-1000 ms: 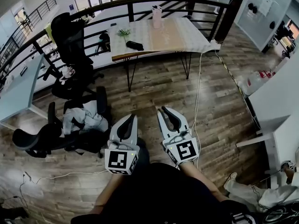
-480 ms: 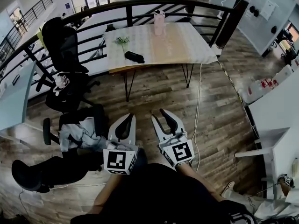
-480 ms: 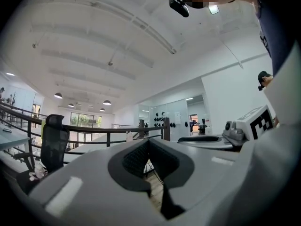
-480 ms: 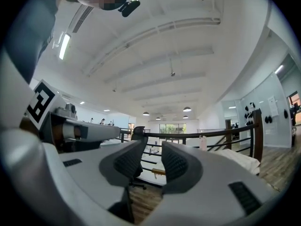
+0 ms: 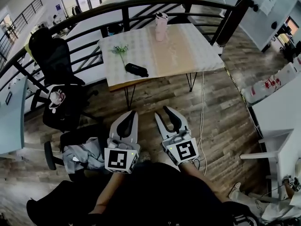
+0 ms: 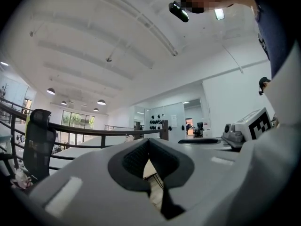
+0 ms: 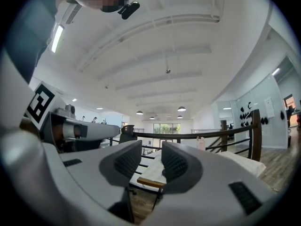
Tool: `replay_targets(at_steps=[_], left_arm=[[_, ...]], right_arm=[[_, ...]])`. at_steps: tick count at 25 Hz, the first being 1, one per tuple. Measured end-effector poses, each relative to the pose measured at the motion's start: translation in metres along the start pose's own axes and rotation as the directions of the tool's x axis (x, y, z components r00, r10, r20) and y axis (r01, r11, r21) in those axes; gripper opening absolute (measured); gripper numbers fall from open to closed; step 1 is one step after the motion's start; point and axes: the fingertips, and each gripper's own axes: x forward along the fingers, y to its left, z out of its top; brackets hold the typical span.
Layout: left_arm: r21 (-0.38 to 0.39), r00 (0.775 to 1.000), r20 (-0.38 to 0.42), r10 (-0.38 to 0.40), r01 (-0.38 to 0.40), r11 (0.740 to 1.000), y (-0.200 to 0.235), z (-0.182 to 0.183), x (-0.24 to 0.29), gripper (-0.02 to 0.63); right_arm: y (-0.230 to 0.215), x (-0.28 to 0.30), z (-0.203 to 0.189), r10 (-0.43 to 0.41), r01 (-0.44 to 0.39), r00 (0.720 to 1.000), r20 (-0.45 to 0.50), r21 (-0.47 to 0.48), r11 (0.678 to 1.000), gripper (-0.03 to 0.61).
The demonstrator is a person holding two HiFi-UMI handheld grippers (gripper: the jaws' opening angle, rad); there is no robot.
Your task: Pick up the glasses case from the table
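The black glasses case lies near the front left part of the pale-clothed table, far ahead of both grippers. My left gripper is held level over the wooden floor with its tips together and nothing in it; in the left gripper view the left gripper is shut. My right gripper is beside it, open and empty. In the right gripper view the table's edge shows through the gap of the right gripper.
On the table stand a pink bottle and a green sprig. A dark railing curves behind it. Black office chairs stand at the left, one with clothes. A white cable runs over the floor; a white desk is at the right.
The table with the case has come nearer and larger in the head view, and the chairs have slid down and left. Both grippers have travelled forward together.
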Motion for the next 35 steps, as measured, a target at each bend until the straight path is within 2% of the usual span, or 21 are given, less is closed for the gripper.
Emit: replay_targets(at_steps=[5, 11, 20, 30, 35], left_arm=[[-0.025, 1.0, -0.02, -0.022, 0.022, 0.999, 0.018, -0.012, 0.014, 0.012], [-0.069, 0.999, -0.036, 0.027, -0.029, 0.997, 0.043, -0.018, 0.017, 0.012], [-0.065, 0.998, -0.037, 0.047, -0.049, 0.997, 0.058, -0.028, 0.027, 0.012], [-0.027, 0.997, 0.012, 0.07, -0.07, 0.997, 0.099, -0.019, 0.117, 0.012], [-0.028, 0.996, 0.019, 0.082, -0.081, 0.996, 0.125, -0.017, 0.18, 0.012]], right_arm=[[-0.009, 0.02, -0.013, -0.028, 0.029, 0.999, -0.034, 0.015, 0.999, 0.098], [-0.005, 0.042, -0.015, 0.003, -0.002, 0.999, -0.052, 0.012, 1.0, 0.098], [-0.015, 0.07, -0.028, 0.033, -0.032, 0.999, -0.039, 0.025, 0.999, 0.098], [-0.077, 0.17, -0.024, 0.091, -0.091, 0.996, 0.012, -0.004, 0.996, 0.098], [-0.115, 0.229, -0.03, 0.14, -0.14, 0.99, -0.015, 0.004, 0.99, 0.098]])
